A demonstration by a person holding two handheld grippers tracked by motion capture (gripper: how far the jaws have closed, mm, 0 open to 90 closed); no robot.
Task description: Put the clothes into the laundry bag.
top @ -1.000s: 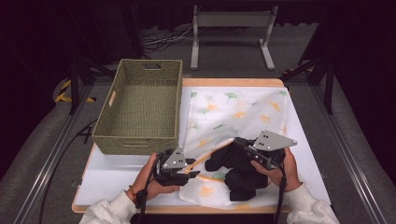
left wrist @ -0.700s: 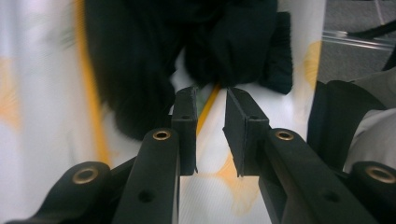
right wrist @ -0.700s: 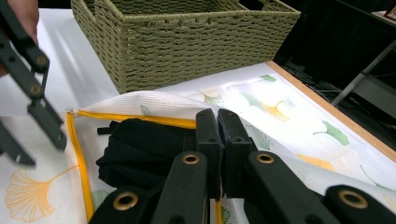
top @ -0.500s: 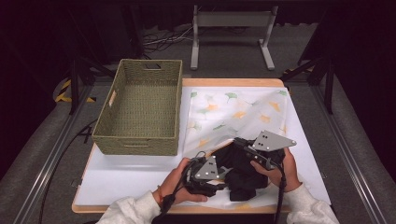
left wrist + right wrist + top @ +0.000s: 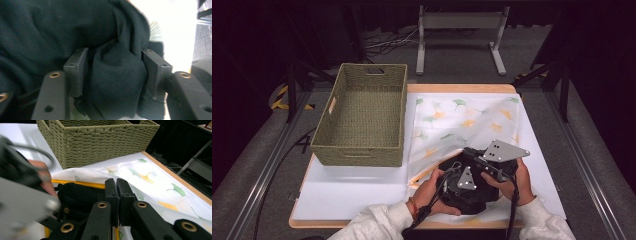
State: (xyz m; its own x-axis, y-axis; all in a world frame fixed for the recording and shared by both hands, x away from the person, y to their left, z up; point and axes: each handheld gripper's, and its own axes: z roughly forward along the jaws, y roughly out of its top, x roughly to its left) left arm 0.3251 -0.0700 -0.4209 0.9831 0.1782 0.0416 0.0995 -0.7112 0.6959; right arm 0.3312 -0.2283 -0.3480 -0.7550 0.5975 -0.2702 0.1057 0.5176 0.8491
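Black cloth lies bunched on the leaf-printed sheet at the worktop's near edge, right of the woven basket. The left claw stands half apart with a thick fold of that cloth bulging between its jaws. The right claw is pressed together; whether it pinches fabric is hidden.

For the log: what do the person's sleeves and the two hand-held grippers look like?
Light grey sleeves. Both tools are black: the left hand-held gripper and the right hand-held gripper each carry a grey three-cornered plate with holes and trail a black cable. Jaw arms show brass-coloured rivets.
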